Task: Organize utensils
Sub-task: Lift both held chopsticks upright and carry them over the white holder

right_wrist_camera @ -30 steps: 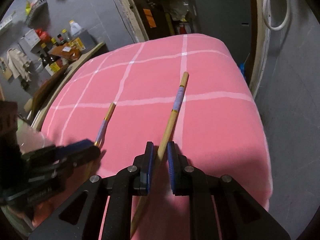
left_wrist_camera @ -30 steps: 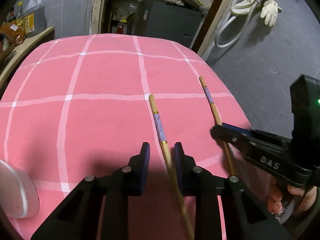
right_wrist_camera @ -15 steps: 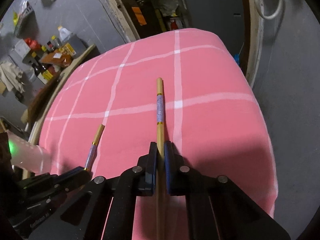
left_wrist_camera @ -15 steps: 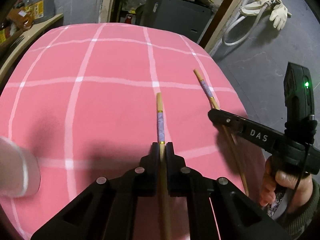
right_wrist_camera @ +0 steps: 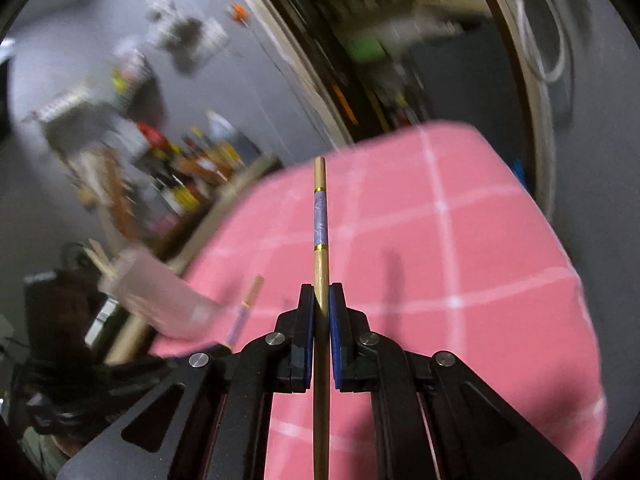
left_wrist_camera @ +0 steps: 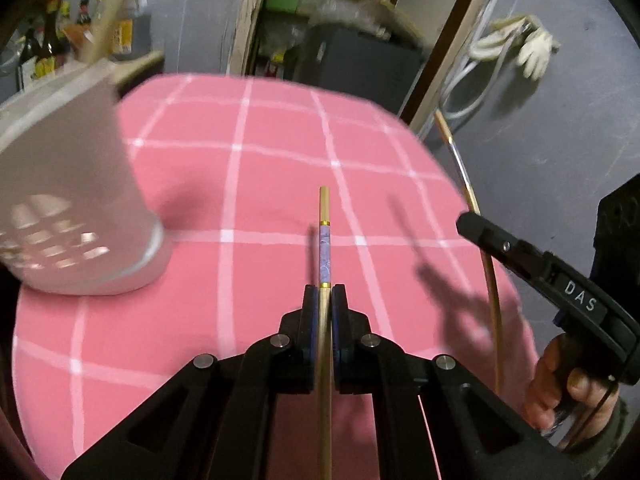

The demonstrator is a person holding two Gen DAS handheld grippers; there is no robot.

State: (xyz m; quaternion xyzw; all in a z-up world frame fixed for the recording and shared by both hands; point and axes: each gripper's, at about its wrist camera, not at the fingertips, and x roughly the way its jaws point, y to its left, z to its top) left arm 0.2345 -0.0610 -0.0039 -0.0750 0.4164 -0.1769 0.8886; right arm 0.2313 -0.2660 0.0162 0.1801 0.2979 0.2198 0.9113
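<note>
My left gripper [left_wrist_camera: 324, 292] is shut on a wooden chopstick [left_wrist_camera: 324, 236] with a purple band, held off the pink checked cloth [left_wrist_camera: 240, 200]. A second, matching chopstick [right_wrist_camera: 321, 216] is clamped in my right gripper [right_wrist_camera: 321, 292], lifted and pointing over the table's far left edge. From the left wrist view the right gripper [left_wrist_camera: 468, 222] shows at the right with its chopstick [left_wrist_camera: 460, 160] sticking up past it. A white perforated utensil holder [left_wrist_camera: 76, 208] stands at the left on the cloth; in the right wrist view the holder [right_wrist_camera: 160, 300] is blurred, with the left chopstick [right_wrist_camera: 250, 296] beside it.
A wooden shelf with bottles [left_wrist_camera: 48, 52] sits beyond the table's left edge. A dark cabinet [left_wrist_camera: 360, 64] and a hose with a white glove [left_wrist_camera: 532, 48] stand behind the table. A hand [left_wrist_camera: 568, 392] grips the right tool at the lower right.
Both grippers closed on their chopsticks and lifted them off the cloth. The left view swung toward the utensil holder, which now looms large; the right gripper tilted upward.
</note>
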